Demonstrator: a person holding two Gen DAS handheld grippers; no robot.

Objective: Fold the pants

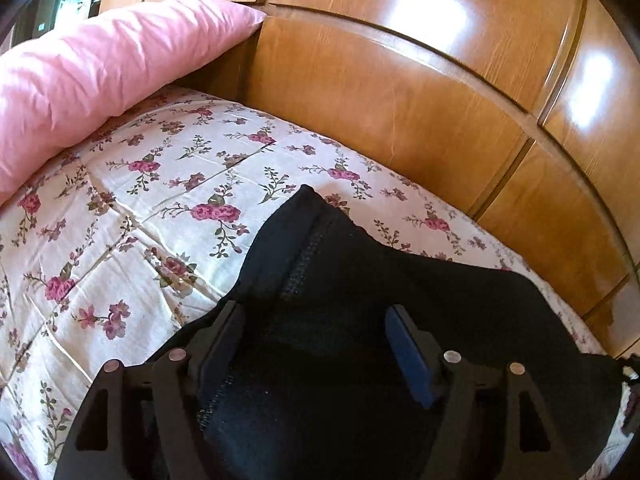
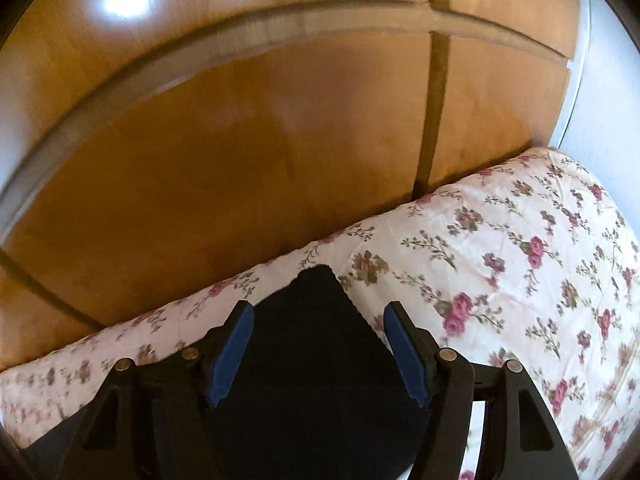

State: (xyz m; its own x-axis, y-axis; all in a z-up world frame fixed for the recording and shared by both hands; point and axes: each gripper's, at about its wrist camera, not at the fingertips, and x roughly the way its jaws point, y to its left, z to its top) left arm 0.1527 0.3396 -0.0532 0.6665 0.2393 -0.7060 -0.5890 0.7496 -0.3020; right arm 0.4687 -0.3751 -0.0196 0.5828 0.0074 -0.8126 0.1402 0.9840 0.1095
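Dark navy pants [image 1: 360, 264] lie on a floral bed sheet [image 1: 160, 200], with a stitched seam running up to a pointed corner near the wooden panel. My left gripper [image 1: 314, 308] hovers over them, jaws wide open, the fabric lying under and between the fingers with no pad pressing on it. In the right wrist view, another pointed end of the pants [image 2: 312, 380] reaches toward the bed's far edge. My right gripper [image 2: 318, 306] stands open above it, its blue pads [image 2: 404, 352] on either side of the cloth and apart from it.
A pink pillow [image 1: 100, 72] leans at the back left of the bed. Glossy wooden panels [image 1: 380, 100] rise straight behind the mattress edge, also filling the right wrist view as wooden panels [image 2: 240, 160]. The floral sheet [image 2: 520, 260] stretches off to the right.
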